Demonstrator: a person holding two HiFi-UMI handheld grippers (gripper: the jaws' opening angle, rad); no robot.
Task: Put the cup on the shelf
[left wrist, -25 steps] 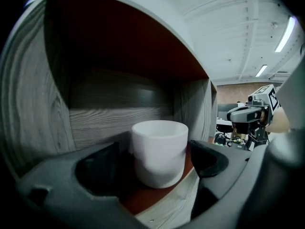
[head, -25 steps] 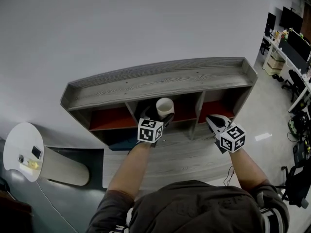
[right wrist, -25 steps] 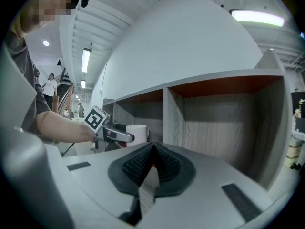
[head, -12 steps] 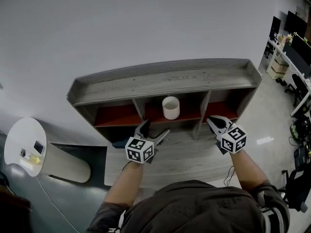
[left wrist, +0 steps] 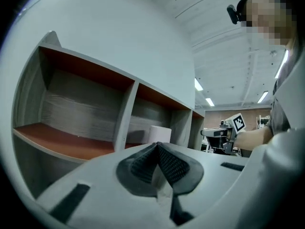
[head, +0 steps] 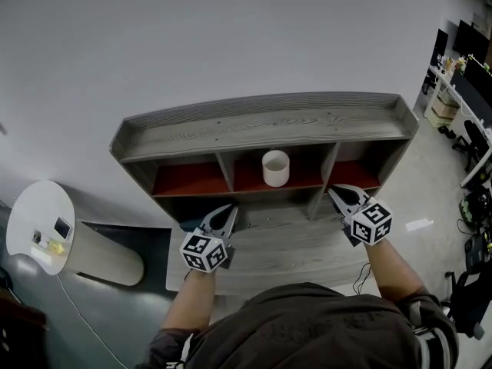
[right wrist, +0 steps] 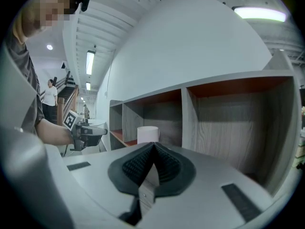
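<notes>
A white cup [head: 275, 167] stands upright in the middle compartment of the grey wooden shelf [head: 261, 121], on its red floor. It also shows in the left gripper view as the cup [left wrist: 160, 134] and in the right gripper view as the cup [right wrist: 147, 134]. My left gripper [head: 229, 211] is shut and empty, pulled back to the front left of the shelf, well clear of the cup. My right gripper [head: 336, 192] is shut with nothing in it, in front of the right compartment.
A lower grey board [head: 292, 241] runs in front of the shelf between my grippers. A white round stand [head: 38, 233] with small items sits at the far left. Desks and office chairs [head: 469, 137] fill the far right. People stand far off in the right gripper view.
My left gripper has let go of the cup, drawn back down and to the left, and shut its jaws. The cup stays in the middle compartment. The right gripper has hardly moved.
</notes>
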